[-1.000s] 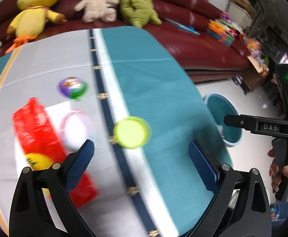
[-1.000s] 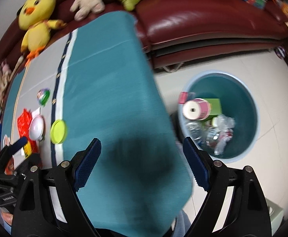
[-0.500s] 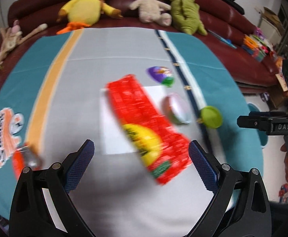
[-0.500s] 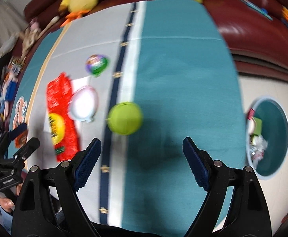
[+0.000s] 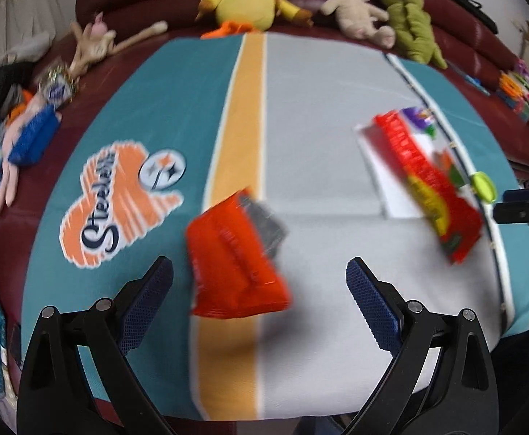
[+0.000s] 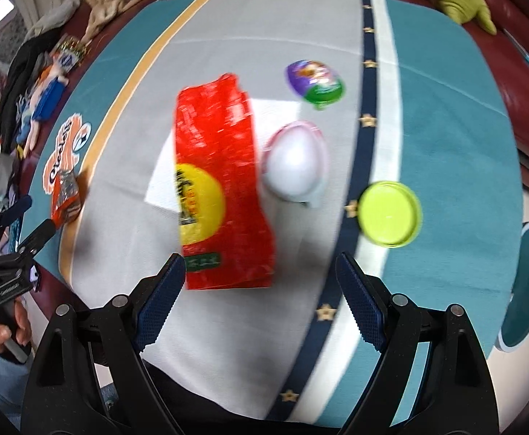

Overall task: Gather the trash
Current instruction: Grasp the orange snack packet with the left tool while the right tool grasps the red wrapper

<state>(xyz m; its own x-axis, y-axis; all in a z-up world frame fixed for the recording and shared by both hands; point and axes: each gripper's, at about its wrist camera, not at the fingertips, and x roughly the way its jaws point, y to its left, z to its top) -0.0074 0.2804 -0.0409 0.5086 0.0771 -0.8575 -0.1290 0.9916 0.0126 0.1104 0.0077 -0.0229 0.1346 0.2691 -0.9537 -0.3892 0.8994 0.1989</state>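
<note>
Blue ribbed pads line both tools; the left gripper (image 5: 259, 277) is spread wide and holds nothing, poised above a small orange wrapper (image 5: 233, 255) lying on the cloth (image 5: 300, 83); the right gripper (image 6: 261, 279) is likewise spread and empty, above the lower end of a long red bag (image 6: 221, 195); beside that bag lie a white egg-shaped shell (image 6: 295, 161), a purple foil lid (image 6: 315, 79) and a green lid (image 6: 389, 212), all apart; the bin (image 6: 527, 284) is cut off at the right edge; print on the bag is blurred.
</note>
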